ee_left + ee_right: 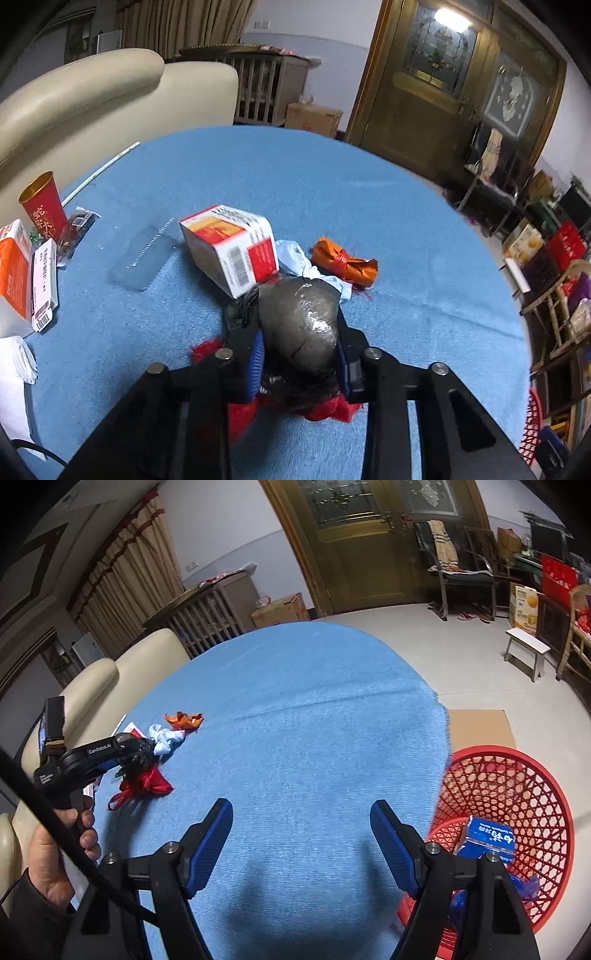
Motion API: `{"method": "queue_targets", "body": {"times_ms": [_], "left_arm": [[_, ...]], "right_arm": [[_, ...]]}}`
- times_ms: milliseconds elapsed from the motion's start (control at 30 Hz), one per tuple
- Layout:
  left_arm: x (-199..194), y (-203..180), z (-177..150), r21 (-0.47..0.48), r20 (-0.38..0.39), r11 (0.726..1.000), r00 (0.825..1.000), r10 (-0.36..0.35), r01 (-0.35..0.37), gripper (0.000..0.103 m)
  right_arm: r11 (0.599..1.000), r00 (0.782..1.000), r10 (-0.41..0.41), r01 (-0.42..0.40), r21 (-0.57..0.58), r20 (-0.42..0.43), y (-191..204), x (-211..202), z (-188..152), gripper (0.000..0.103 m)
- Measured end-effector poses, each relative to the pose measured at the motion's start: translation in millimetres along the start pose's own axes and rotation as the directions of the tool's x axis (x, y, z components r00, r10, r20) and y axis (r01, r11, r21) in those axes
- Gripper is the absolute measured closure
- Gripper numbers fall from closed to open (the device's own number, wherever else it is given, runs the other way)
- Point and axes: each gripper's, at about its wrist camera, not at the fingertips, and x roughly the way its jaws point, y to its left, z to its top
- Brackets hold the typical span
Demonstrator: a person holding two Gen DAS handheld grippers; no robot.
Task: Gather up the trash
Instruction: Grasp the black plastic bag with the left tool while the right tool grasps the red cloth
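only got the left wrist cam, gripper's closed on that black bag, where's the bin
Observer: The red basket stands on the floor past the table's right edge, beside the right gripper.
Operator: anything in it
Observer: A blue carton and some blue wrapping.
Operator: right gripper busy
Observer: No, it's open and holds nothing, over bare cloth.
Operator: is the bag off the table
Observer: Can't tell; the left gripper holds the black bag just above a red bag.

Dim indoor light, fisheye-warped edges
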Motion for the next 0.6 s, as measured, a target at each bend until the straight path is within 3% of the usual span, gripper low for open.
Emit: {"method": "queue_targets", "body": {"times_ms": [167, 333, 600], "left_arm": [[-39.3, 21.8, -4.4, -0.060, 0.089, 0.998, 0.996, -0.028, 0.033, 0.073], [-81.3, 48.9, -13.7, -0.111, 0.174, 0.994, 0.985, 0.012, 0.008, 0.073], [-91.8, 87.5, -54.0, -0.154, 0.124, 0.986, 0.989, 0.076, -0.057, 0.073]], "right_arm": [[0.999, 1.000, 0.019, -0.019, -0.043, -0.013, 20.3, 10.4, -0.2, 0.023], [0.993, 0.998, 0.049, -0.051, -0.106, -0.028, 49.2, 20.9, -0.9, 0.023], [0.955, 0.988, 0.130, -0.148, -0.257, -0.087, 117.7, 48.3, -5.7, 0.023]]}}
